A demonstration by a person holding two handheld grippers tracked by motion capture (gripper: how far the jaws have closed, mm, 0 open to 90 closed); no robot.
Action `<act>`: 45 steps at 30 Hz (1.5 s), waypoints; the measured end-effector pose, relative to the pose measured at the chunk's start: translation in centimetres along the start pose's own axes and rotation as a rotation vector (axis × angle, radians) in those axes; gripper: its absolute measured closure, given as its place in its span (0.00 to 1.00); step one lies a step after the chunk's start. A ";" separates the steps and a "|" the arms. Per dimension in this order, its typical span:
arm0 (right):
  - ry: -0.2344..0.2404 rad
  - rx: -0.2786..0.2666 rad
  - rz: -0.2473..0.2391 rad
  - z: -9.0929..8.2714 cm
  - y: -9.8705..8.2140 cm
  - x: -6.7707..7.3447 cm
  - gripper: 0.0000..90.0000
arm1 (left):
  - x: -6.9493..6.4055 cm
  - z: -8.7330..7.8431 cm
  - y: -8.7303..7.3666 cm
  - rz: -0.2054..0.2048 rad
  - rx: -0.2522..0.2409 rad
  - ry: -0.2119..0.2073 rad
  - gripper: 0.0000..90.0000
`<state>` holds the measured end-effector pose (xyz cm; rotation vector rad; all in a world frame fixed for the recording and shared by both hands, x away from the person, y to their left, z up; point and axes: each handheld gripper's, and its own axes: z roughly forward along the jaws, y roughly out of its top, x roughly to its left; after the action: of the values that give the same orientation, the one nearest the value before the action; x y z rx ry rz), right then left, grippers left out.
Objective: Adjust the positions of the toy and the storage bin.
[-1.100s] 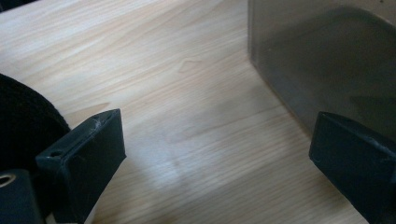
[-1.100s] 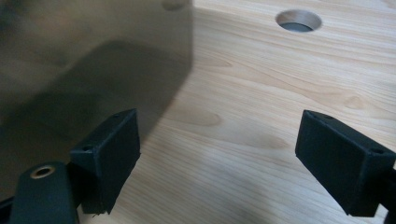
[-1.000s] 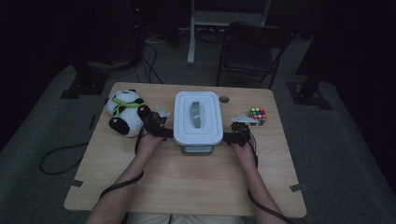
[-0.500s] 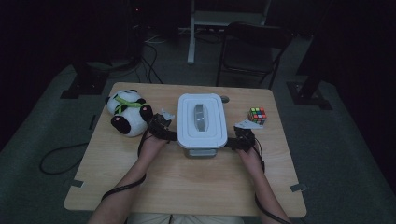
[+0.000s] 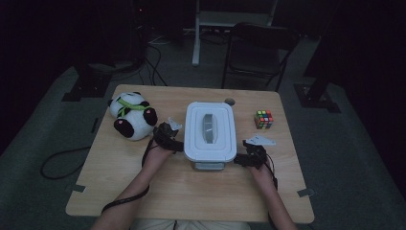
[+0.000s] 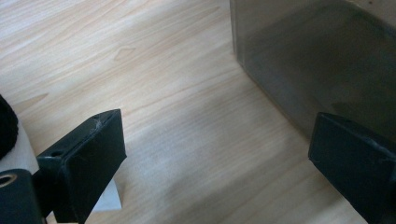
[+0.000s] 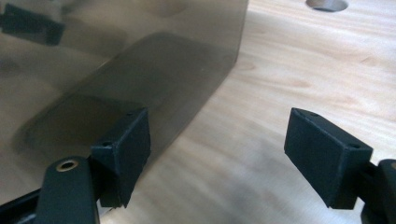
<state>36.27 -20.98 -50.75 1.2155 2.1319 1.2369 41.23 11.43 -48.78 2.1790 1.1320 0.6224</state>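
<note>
A white lidded container (image 5: 210, 132) with a grey handle stands at the table's middle. My left gripper (image 5: 172, 142) is at the container's left side, open. In the left gripper view, my left gripper (image 6: 219, 158) has bare wood between its jaws and the container's clouded wall (image 6: 317, 60) just ahead on the right. My right gripper (image 5: 245, 158) is by the container's near right corner. My right gripper (image 7: 219, 158) is open; its jaws have just been closing a little, with only wood between them, and the container wall (image 7: 116, 60) is beside the left jaw.
A panda plush (image 5: 131, 115) lies left of the container, close behind my left hand. A Rubik's cube (image 5: 264, 119) sits at the right. A round cable hole (image 5: 230, 101) is in the wooden table (image 5: 191, 201) behind the container. A chair stands beyond the far edge.
The container has slid a little toward the near edge. Both grippers have come back with it, staying at its sides; the right one now sits by its near corner.
</note>
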 end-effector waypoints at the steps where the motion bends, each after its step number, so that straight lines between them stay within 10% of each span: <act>1: -0.004 -0.006 -0.006 -0.1 -0.2 0.2 0.25 | -0.1 -0.1 -0.1 0.001 -0.001 -0.003 0.05; 29: 0.033 -0.001 -0.011 -3.8 -3.0 2.9 0.25 | -2.9 -3.7 -3.0 0.064 -0.001 -0.035 0.07; 45: 0.046 0.003 -0.026 -3.9 -3.8 3.9 0.15 | -1.4 -3.3 -3.8 0.046 -0.014 -0.055 0.06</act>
<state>29.63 -20.64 -51.56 1.1675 2.1759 1.2622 36.27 12.92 -49.24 2.2023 1.0486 0.5853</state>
